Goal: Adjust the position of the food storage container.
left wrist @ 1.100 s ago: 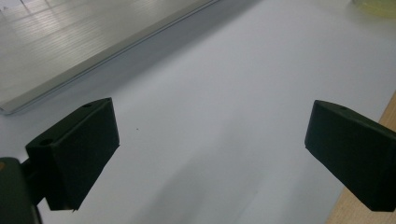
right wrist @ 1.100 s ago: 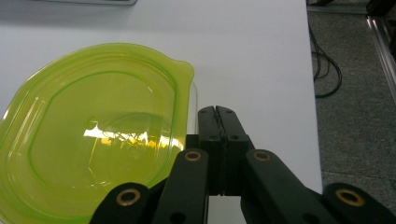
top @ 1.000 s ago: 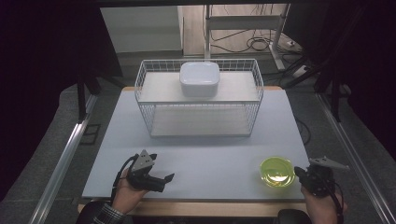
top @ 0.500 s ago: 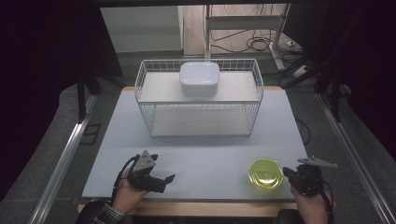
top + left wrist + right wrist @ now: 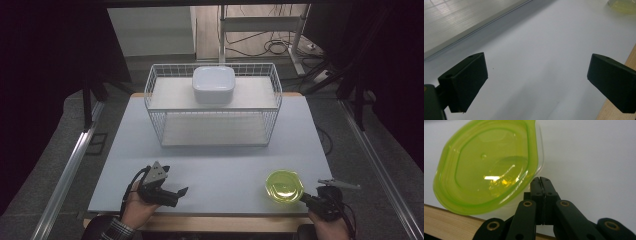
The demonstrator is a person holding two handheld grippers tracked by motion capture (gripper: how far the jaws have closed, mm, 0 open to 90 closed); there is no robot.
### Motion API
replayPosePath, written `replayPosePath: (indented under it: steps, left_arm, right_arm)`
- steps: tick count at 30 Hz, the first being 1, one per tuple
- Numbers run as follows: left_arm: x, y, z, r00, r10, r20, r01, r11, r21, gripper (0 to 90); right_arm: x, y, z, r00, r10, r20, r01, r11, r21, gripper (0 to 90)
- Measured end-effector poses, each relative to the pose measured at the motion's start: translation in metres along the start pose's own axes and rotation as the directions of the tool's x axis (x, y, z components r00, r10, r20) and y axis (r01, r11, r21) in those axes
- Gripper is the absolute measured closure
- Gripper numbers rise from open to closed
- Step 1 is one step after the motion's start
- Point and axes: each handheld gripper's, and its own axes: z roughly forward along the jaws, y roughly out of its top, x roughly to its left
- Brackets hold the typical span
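A translucent yellow-green bowl (image 5: 284, 186) sits on the white table top near the front right edge. My right gripper (image 5: 306, 197) reaches in from its right. In the right gripper view the jaws are pressed together at the bowl's (image 5: 486, 170) clear rim, and the gripper (image 5: 541, 179) appears to pinch it. My left gripper (image 5: 175, 181) rests at the front left in a person's hand. Its jaws stand wide apart over bare table in the left gripper view (image 5: 536, 75), with nothing between them. The bowl (image 5: 624, 5) shows far off at the top right there.
A white wire rack (image 5: 150, 90) with two shelves stands at the back middle of the table (image 5: 220, 165). A white square lidded container (image 5: 214, 84) sits on its upper shelf. The wooden front edge (image 5: 444, 220) lies just below the bowl. Metal rails run along both sides.
The right gripper has moved left and slightly toward the front edge, and the green bowl has shifted left with it. The left gripper has stayed where it was.
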Motion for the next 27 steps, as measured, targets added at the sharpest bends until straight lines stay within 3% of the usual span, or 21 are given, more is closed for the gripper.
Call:
replayPosePath:
  steps: [14, 23, 27]
  left_arm:
    - [-0.001, 0.000, 0.001, 1.0000, 0.005, 0.005, -0.005, 1.0000, 0.006, 2.5]
    - [-0.002, 0.000, 0.003, 0.9999, 0.012, 0.009, -0.012, 0.9998, 0.015, 2.5]
    - [-0.002, 0.000, 0.003, 0.9999, 0.011, 0.010, -0.011, 0.9998, 0.015, 2.5]
  right_arm:
    - [0.021, 0.005, 0.021, 0.9968, -0.052, -0.061, 0.056, 0.996, 0.063, 89.4]
    - [0.041, 0.013, 0.039, 0.9849, -0.110, -0.134, 0.121, 0.989, 0.082, 88.1]
    - [0.050, 0.019, 0.050, 0.9797, -0.149, -0.134, 0.161, 0.984, 0.081, 88.0]
